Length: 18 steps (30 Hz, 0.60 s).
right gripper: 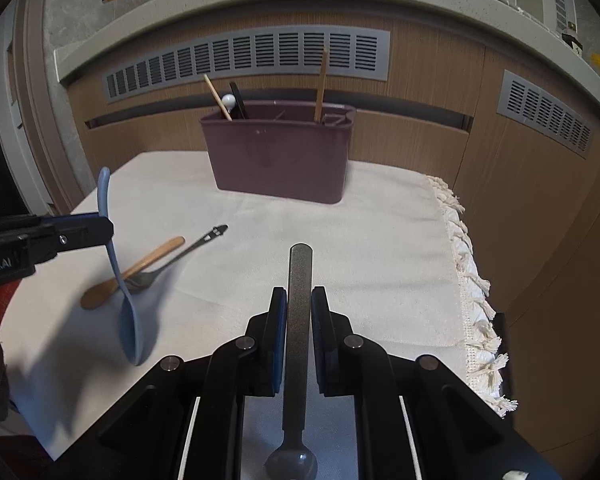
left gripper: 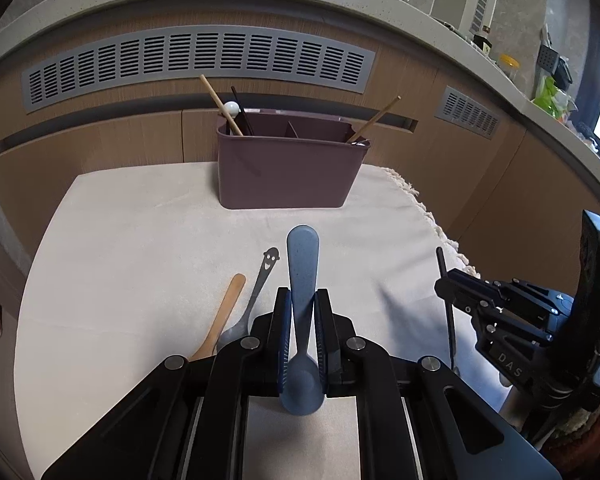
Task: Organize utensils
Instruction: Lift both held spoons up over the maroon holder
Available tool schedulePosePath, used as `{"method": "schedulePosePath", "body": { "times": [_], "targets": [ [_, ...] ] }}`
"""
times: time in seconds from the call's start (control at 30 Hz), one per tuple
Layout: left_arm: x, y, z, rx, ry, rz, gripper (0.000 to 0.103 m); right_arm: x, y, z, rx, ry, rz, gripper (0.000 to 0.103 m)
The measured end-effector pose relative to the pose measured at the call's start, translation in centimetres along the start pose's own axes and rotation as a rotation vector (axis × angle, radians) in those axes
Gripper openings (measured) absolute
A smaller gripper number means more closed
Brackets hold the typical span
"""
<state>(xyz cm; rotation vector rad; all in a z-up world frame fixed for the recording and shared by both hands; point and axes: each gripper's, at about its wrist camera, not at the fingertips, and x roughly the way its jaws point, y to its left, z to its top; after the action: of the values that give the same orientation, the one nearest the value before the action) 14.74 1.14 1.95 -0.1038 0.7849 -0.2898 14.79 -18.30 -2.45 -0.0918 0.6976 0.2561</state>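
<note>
The left gripper (left gripper: 302, 300) is clamping the handle of a blue plastic spoon (left gripper: 303, 280), bowl end toward the camera, handle pointing toward the caddy. In the right wrist view this spoon (right gripper: 116, 264) is hanging bowl-down above the cloth. The right gripper (right gripper: 299, 300) is gripping a dark grey speckled-handled spoon (right gripper: 299, 280) the same way, its rounded bowl showing below the fingers.

Step in hand, by judgement: both utensils are lifted and are being carried toward the holder. The next move calls for turning each spoon upright and lowering it into a free compartment, clear of the sticks already standing there.

On the white fringed tablecloth (right gripper: 340, 232), a wooden spoon (right gripper: 136, 268) and a metal fork with a smiley-face handle (left gripper: 256, 284) are lying side by side, touching, waiting for pickup.

Farthest away, the maroon divided utensil caddy (left gripper: 288, 172) is standing at the cloth's rear edge, holding wooden chopsticks (left gripper: 222, 106) and a white-knobbed item at one end, and another chopstick at the other.
</note>
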Motion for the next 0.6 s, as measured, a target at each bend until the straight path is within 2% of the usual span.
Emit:
{"method": "schedulePosePath", "body": {
  "times": [0.47, 0.53, 0.6],
  "targets": [
    [-1.4, 0.1, 1.4, 0.002, -0.058, -0.003, 0.012, -2.1, 0.2, 2.3, 0.043, -0.117, 0.039, 0.010],
    [-1.9, 0.2, 2.5, 0.005, -0.083, -0.003, 0.012, -2.3, 0.1, 2.9, 0.046, -0.140, 0.040, 0.010],
    [-2.9, 0.3, 4.6, 0.020, -0.118, -0.018, 0.012, -2.7, -0.1, 4.0, 0.055, -0.169, 0.044, 0.003]
  ]
}}
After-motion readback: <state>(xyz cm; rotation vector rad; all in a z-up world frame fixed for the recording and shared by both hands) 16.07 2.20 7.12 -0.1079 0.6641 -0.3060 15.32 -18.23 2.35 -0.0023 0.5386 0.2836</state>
